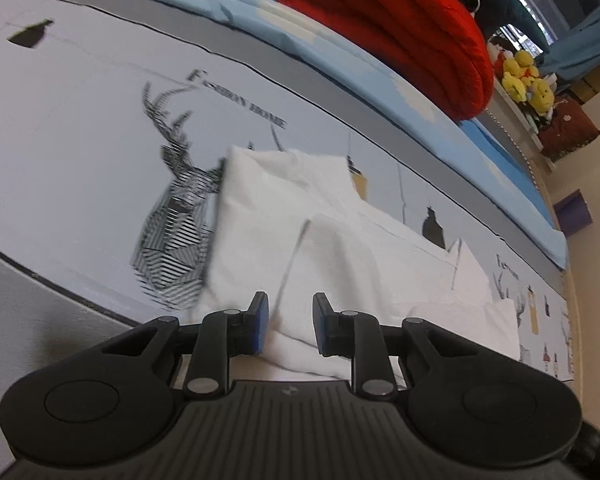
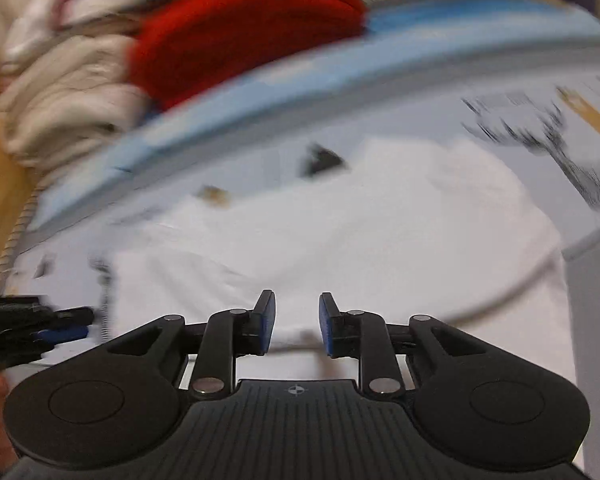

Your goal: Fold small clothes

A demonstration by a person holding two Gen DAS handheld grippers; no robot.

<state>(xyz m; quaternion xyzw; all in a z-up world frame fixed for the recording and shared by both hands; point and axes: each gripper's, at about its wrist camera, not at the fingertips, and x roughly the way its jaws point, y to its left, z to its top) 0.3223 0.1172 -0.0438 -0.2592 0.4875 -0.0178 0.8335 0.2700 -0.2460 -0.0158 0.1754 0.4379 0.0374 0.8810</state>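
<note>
left wrist view: the left gripper (image 1: pixel 287 322) hovers with fingers parted over a folded white garment (image 1: pixel 340 240) lying on the deer-print bed sheet (image 1: pixel 100 140). right wrist view, blurred: the right gripper (image 2: pixel 297 322), fingers apart and empty, is above the same white garment, red blanket (image 2: pixel 240 28) behind

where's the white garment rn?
The white cloth garment lies on the deer-print bedsheet, right of the striped deer head print in the left wrist view, directly ahead of both open grippers; the right wrist view is blurred.
</note>
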